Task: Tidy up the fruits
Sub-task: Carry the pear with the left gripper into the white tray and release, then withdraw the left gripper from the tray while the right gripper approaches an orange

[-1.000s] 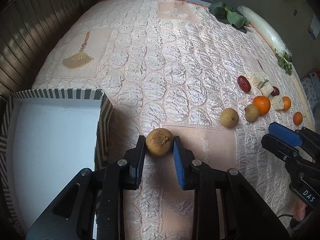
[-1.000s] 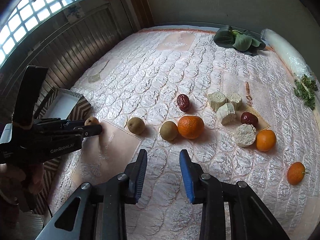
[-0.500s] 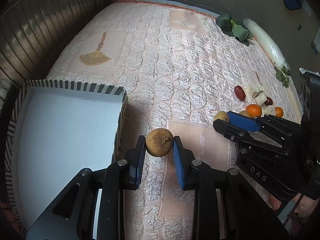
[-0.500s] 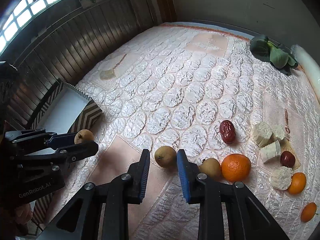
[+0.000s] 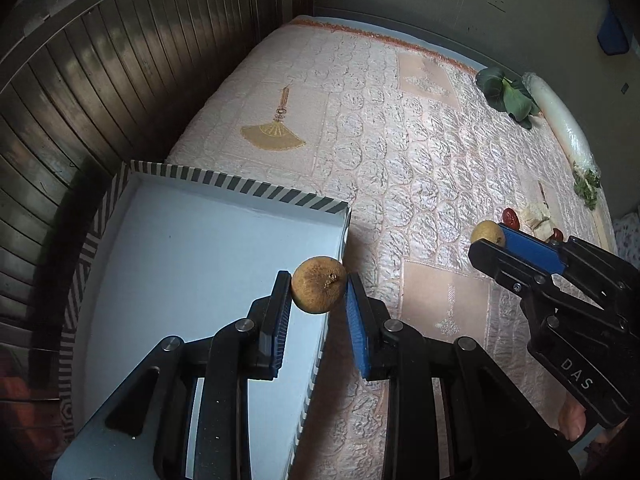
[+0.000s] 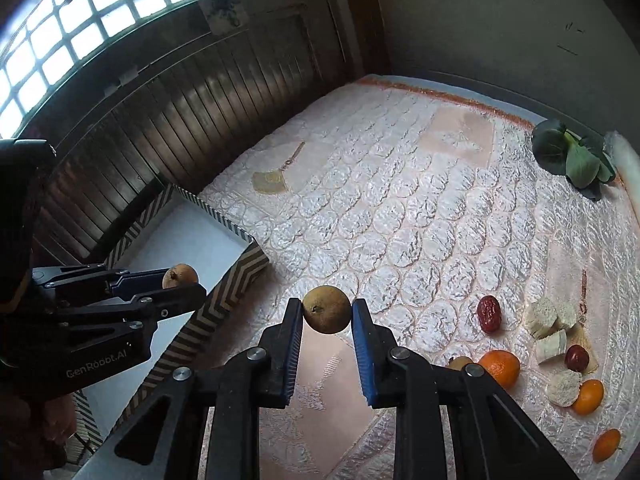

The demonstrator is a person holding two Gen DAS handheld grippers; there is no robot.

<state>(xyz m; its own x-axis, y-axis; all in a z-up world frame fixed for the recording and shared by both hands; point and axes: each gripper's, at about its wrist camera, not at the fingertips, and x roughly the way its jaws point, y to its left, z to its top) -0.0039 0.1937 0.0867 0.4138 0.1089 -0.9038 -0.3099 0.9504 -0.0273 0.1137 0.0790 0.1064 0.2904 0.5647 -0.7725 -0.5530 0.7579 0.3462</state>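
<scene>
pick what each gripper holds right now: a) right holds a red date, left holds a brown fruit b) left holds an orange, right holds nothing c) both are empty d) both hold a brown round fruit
d: the left gripper clamps one brown round fruit by the striped box, and the right gripper clamps another brown round fruit above the quilted cloth.

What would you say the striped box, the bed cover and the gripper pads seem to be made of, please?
The striped box looks like cardboard: thin, straight walls, printed stripes outside, a smooth matt white inside. The bed cover seems a quilted satin-like fabric: puckered scallop stitching with a soft sheen. The blue pads on the left gripper look like ribbed rubber or plastic; which one I cannot tell.
</scene>
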